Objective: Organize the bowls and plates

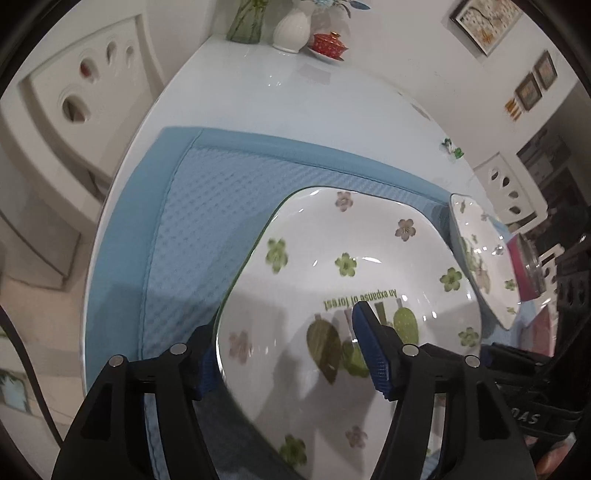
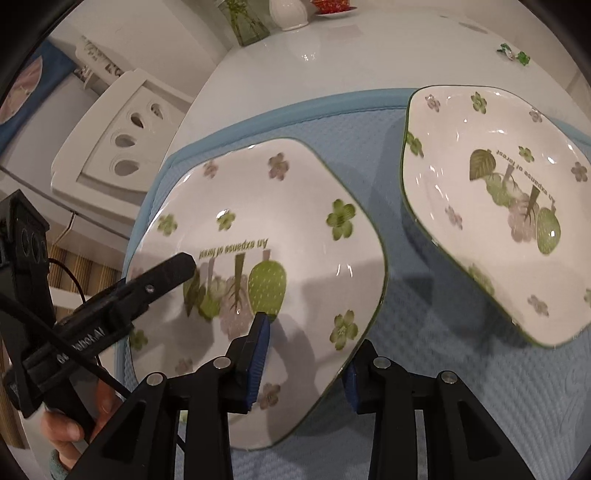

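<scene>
A white square plate with green flowers and trees [image 1: 332, 295] [image 2: 258, 258] lies on a blue waffle mat [image 1: 207, 206] [image 2: 417, 332]. My left gripper [image 1: 284, 354] straddles its left rim, one finger over the plate and one under. My right gripper [image 2: 306, 354] straddles its right rim the same way. The plate looks slightly lifted. A second matching plate [image 2: 491, 206] [image 1: 480, 254] lies to the right on the mat. The left gripper also shows in the right wrist view [image 2: 162, 273].
The mat lies on a white glossy table [image 1: 295, 96]. A white vase [image 1: 291, 29], a green glass vase [image 1: 245, 22] and a red lidded cup [image 1: 328, 44] stand at the far end. White chairs [image 1: 85, 85] flank the table. A small green trinket [image 2: 513, 53] lies at the right.
</scene>
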A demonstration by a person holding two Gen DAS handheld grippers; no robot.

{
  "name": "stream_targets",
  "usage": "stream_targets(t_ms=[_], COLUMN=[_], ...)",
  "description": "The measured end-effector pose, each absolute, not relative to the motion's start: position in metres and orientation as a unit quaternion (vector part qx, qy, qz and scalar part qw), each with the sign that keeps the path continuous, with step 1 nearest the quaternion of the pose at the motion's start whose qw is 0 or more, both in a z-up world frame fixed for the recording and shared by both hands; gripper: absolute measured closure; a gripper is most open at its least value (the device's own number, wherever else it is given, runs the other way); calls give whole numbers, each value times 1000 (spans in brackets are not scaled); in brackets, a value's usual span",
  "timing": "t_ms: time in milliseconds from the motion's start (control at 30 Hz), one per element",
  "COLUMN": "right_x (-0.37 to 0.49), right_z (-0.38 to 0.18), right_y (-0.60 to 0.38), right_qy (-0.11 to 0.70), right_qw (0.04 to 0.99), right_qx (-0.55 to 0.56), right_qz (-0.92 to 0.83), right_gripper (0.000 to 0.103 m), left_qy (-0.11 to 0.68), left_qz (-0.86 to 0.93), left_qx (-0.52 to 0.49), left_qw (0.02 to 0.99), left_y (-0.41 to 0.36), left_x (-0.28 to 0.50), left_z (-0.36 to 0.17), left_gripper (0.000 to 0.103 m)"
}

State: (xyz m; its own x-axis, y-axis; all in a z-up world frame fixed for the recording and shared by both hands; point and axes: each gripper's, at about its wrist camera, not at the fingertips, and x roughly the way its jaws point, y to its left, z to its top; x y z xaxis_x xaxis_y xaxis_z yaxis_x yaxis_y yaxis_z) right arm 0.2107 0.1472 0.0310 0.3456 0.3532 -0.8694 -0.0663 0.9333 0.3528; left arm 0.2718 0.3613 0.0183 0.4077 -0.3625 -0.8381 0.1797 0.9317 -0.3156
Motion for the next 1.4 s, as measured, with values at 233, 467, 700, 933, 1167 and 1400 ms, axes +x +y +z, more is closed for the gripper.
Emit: stream_targets(t_ms=[233, 467, 700, 933, 1167, 1400], right_x=[205, 190, 215, 201, 176, 152], right_z=[34, 32, 30, 37, 54, 70], right_y=[158, 171, 159, 168, 168, 157], right_qy=[541, 550, 554, 525, 497, 492], right_qw=[827, 818, 815, 836, 846, 845], right_qx=[84, 54, 88, 29, -11, 2], right_qz=[129, 158, 144, 159, 195, 208], right_gripper=[62, 62, 58, 60, 61, 62], left_qy=[511, 515, 509, 504, 492, 477], left_qz=[-137, -138, -128, -132, -140, -139], left_qx=[-63, -100, -79, -94, -102, -91], left_qw=[846, 840, 848, 848, 853, 863], left_y=[368, 387, 372, 378, 379, 371], left_x=[268, 249, 256, 247, 213, 184], left_z=[19, 20, 18, 23, 41, 65], left_gripper=[62, 62, 53, 53, 53, 53])
